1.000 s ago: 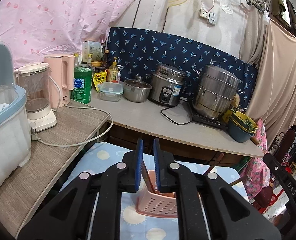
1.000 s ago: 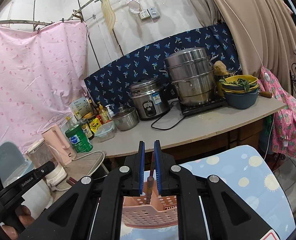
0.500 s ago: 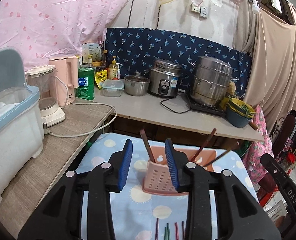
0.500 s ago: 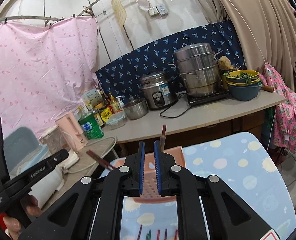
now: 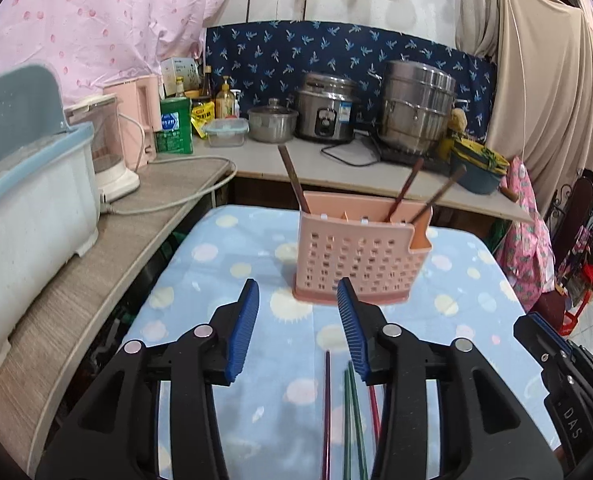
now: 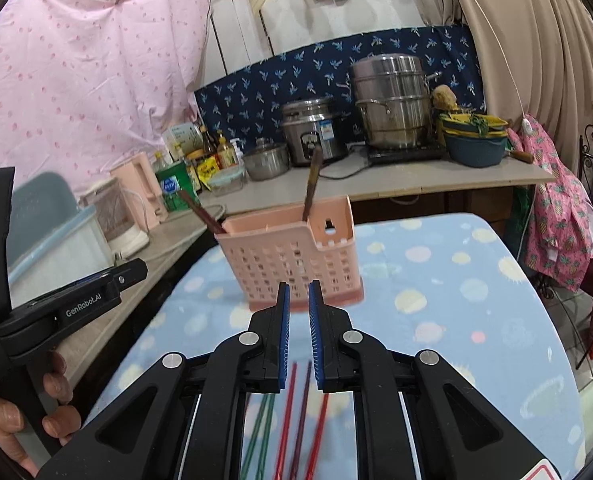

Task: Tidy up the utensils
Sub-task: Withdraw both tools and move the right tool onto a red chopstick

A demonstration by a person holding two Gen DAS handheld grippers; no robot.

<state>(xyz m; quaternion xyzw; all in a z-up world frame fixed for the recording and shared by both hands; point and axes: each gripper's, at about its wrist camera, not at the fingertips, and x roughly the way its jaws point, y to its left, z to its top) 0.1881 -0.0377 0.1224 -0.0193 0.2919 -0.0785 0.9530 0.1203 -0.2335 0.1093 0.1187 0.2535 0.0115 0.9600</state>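
Chopsticks flat on cloth, under left gripper opening fingers.

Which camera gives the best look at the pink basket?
The left wrist view: the pink basket stands clear beyond the opening left gripper. In the right wrist view the shut right gripper covers its lower front.

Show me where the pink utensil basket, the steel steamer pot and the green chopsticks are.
pink utensil basket (image 5: 360, 260): left wrist view, on its perforated front wall.
steel steamer pot (image 6: 392, 104): right wrist view, on its side.
green chopsticks (image 5: 350, 420): left wrist view, along one stick's shaft.
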